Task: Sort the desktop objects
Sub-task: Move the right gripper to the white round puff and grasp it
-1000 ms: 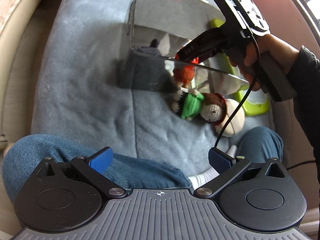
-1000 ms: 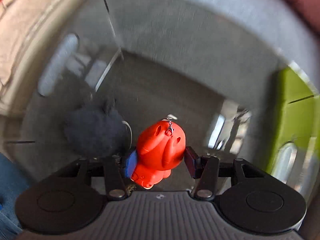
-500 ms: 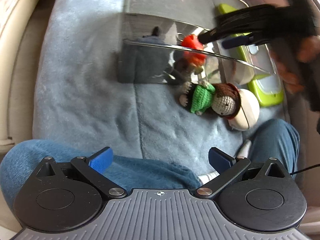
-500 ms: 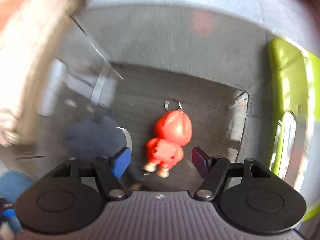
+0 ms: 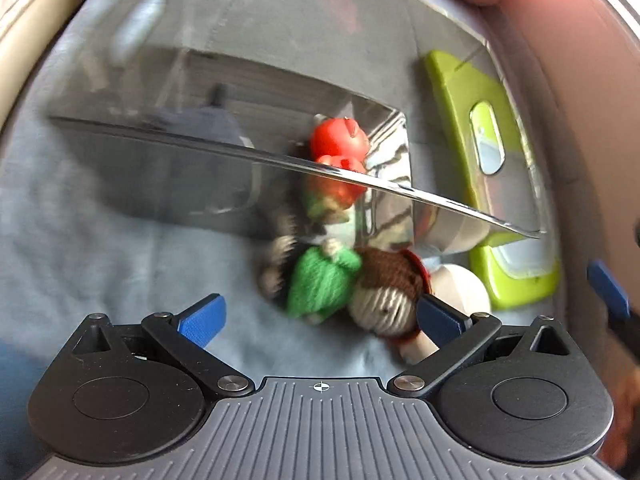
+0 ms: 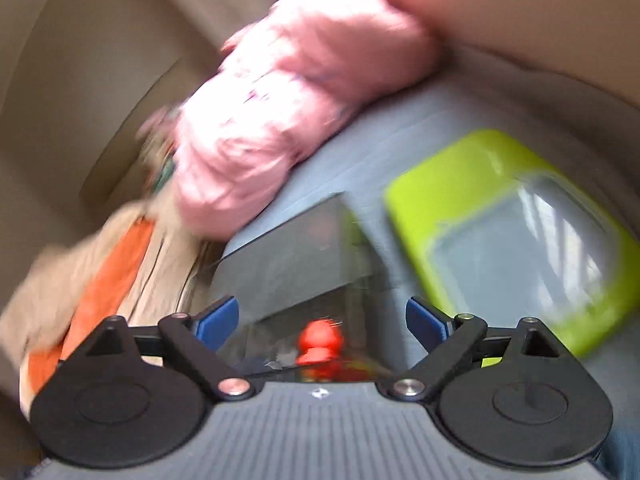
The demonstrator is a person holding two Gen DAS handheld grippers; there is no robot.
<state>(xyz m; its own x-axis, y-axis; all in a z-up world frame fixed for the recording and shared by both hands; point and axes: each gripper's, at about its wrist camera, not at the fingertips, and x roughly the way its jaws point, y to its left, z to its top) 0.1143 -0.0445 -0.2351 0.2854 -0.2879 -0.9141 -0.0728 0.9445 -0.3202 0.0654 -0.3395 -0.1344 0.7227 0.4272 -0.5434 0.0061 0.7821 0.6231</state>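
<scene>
Left gripper: jaws apart, nothing between the pads; it hangs over the blue blanket and points steeply down.
Doll: crocheted, green body and brown hair, lying on the blanket at about 1 o'clock from the left gripper's midpoint; its head is just beside the right-hand pad, and whether they touch is unclear.
Ball: pale and round, tucked against the doll's head at its 3 o'clock side.
Box: clear plastic, open top, standing on the blanket at 12 o'clock beyond the doll; its near wall mirrors the doll.
Red figure: inside the box near its right end, lying on the floor of the box; a red reflection sits just under it on the wall.
Dark fluffy thing: also in the box, at 9 o'clock from the red figure, blurred.
Lid: lime green with a clear window, flat on the blanket at 3 o'clock from the box.
Right gripper: jaws have just been opening and now stand wide with nothing between them; the red figure lies free in the box below and just past the pads.
Lid, right wrist view: at 2 o'clock from the right gripper.
Pink bundle: soft and blurred, at 11 o'clock beyond the box.
Beige and orange cloth: at 9 o'clock, beside the box.
</scene>
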